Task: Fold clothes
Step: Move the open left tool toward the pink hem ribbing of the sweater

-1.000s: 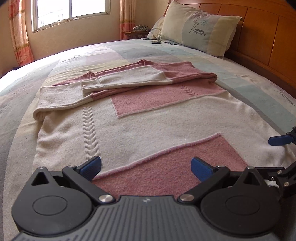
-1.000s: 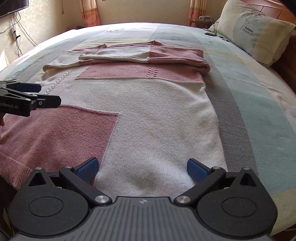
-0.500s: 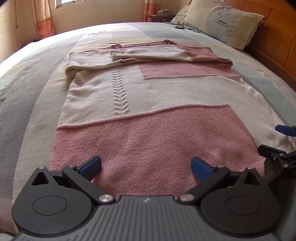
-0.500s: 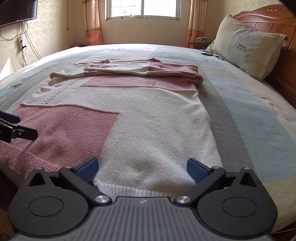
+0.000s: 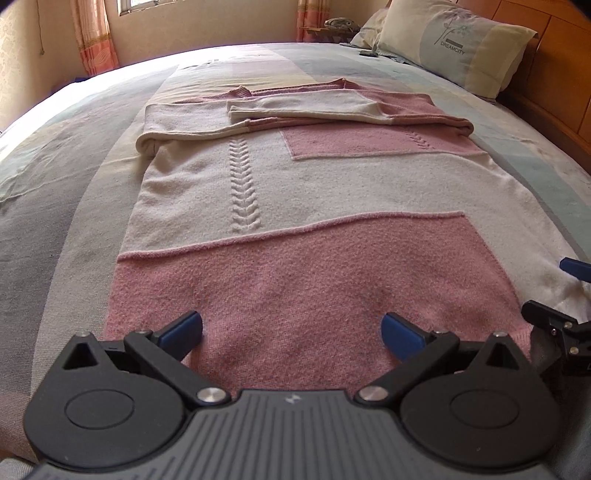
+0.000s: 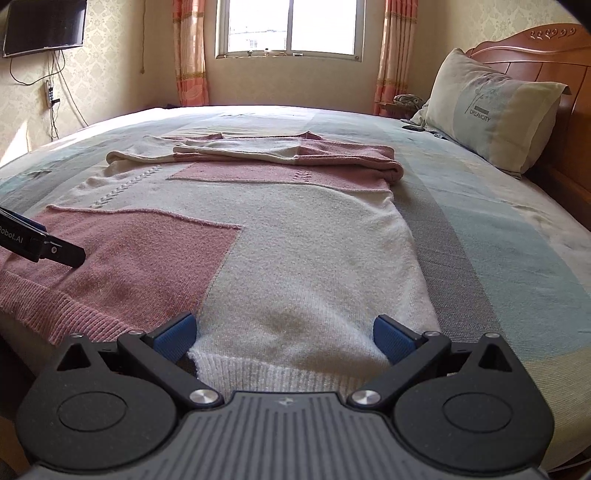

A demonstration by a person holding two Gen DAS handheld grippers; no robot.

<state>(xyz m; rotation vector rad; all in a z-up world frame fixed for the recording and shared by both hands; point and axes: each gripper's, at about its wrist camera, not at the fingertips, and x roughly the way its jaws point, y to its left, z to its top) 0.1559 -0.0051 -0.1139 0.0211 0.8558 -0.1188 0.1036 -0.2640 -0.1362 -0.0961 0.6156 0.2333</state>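
Note:
A pink and cream knit sweater [image 5: 317,192] [image 6: 295,236] lies flat on the bed, both sleeves folded across its chest at the far end. My left gripper [image 5: 291,330] is open over the pink hem panel near the bed's front edge, nothing between its fingers. My right gripper [image 6: 284,334] is open over the cream ribbed hem at the sweater's right corner. In the left wrist view the right gripper's fingers [image 5: 546,317] show at the right edge. A black finger of the left gripper [image 6: 44,247] shows at the left of the right wrist view.
A striped bedsheet [image 6: 498,258] covers the bed. A pillow [image 6: 491,110] leans on the wooden headboard [image 6: 554,48] at the far right, a small dark object [image 6: 413,127] beside it. A window [image 6: 291,27] with curtains is behind, a wall TV [image 6: 42,26] at the left.
Both grippers have drawn back toward the sweater's hem and dropped lower; the hem edge now lies between the fingers. Both stayed open.

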